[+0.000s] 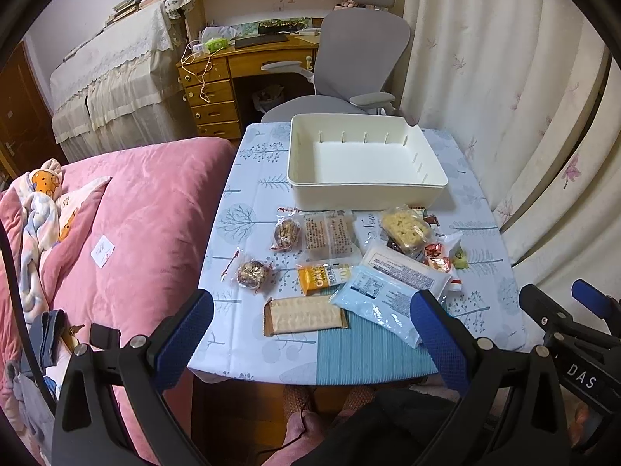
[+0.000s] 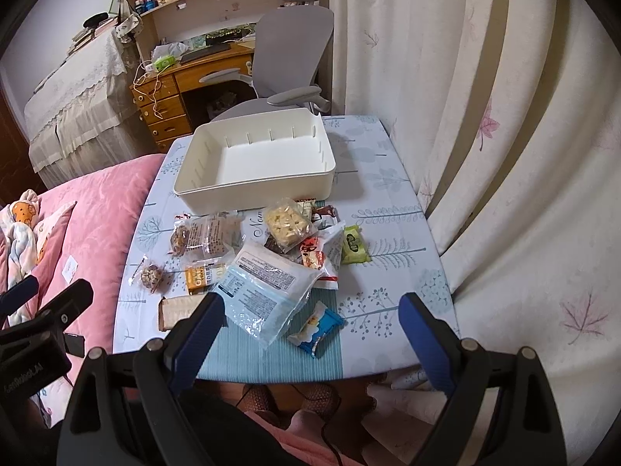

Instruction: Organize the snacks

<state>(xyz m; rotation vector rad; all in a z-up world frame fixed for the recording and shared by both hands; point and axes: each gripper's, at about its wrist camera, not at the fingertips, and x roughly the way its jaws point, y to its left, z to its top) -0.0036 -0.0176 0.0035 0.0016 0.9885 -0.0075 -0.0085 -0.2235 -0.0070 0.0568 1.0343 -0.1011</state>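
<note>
Both my left gripper point(image 1: 310, 330) and right gripper point(image 2: 310, 326) gape wide, holding nothing, low in frame; snack packets point(image 1: 365, 260) lie below the white bin point(image 1: 365, 155).

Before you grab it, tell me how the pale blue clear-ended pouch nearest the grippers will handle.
The pale blue pouch looks like thin, wrinkled film, so it will probably flop and sag when lifted by one edge. Its glossy surface may slip between the pads. It overlaps the white packet, which may shift if it is dragged.
</note>
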